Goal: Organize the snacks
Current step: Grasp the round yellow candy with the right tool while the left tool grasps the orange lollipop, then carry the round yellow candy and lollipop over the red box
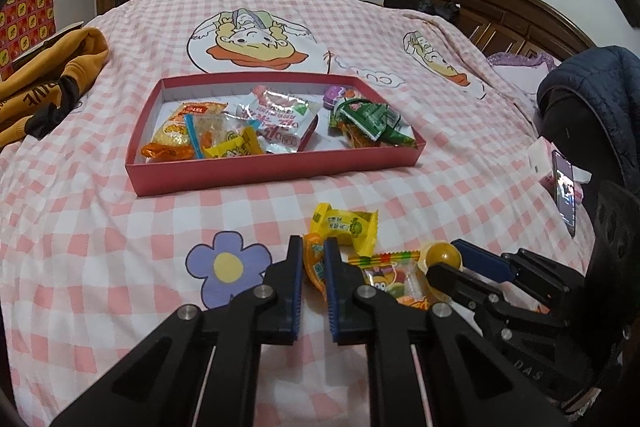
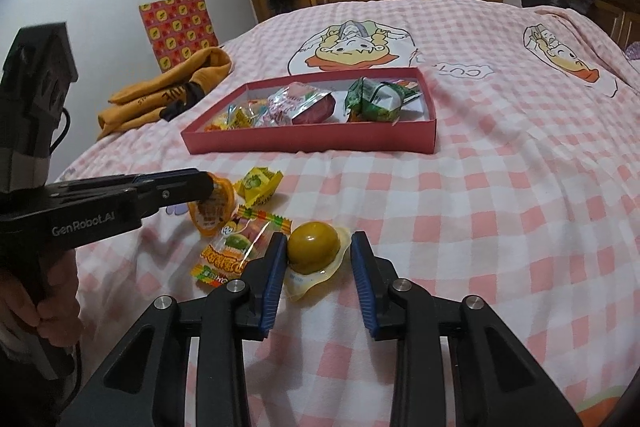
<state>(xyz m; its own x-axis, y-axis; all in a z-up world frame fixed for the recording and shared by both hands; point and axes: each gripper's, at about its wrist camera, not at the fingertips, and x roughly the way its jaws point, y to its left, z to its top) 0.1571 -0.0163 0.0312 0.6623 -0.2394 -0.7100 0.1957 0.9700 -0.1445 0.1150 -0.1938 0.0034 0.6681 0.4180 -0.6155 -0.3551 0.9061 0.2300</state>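
Snacks (image 1: 280,123) filling red box (image 1: 276,169), left jaws gripping orange jelly cup (image 2: 212,207), right jaws released.

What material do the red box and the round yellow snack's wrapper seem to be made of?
Red box: probably cardboard, matte, with thin straight walls and a white inside. Round yellow snack: glossy clear plastic shell, judging by its bright highlights and the flat transparent rim around it.

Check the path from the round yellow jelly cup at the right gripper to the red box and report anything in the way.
Nothing visible blocks it. The yellow jelly cup sits between the open fingers of the right gripper, and only bare checked bedspread lies between it and the red box. The other loose snacks lie to its left.
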